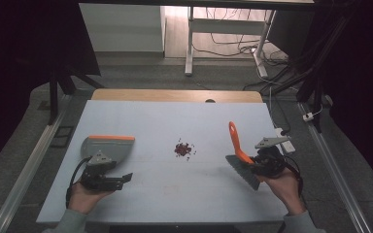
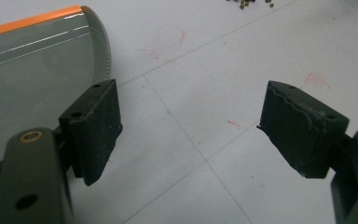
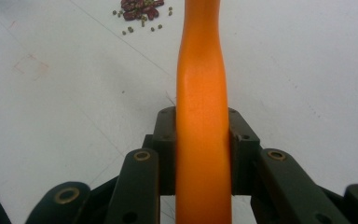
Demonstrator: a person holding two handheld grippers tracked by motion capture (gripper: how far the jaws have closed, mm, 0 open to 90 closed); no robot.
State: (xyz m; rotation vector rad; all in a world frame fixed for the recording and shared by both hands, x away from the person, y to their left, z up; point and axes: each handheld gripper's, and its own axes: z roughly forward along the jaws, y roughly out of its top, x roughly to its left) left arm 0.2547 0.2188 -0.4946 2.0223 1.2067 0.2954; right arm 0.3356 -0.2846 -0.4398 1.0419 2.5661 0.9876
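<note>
Pale blue worktop (image 1: 165,194) carries a small orange-handled plastic brush (image 1: 238,148), light and stiff, clamped at its smooth handle by the right gripper (image 1: 260,162) jaws near the worktop's right side. Left gripper (image 1: 119,179) jaws stand open beside the grey orange-edged dustpan (image 1: 109,148); loose beans (image 1: 184,149) lie between.

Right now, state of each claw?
Left claw: open, nothing between its pads, beside the dustpan.
Right claw: shut on the brush, gripping its orange handle.

Left gripper (image 1: 126,177) low, jaws spread wide, right gripper (image 1: 253,164) clamped tight
</note>
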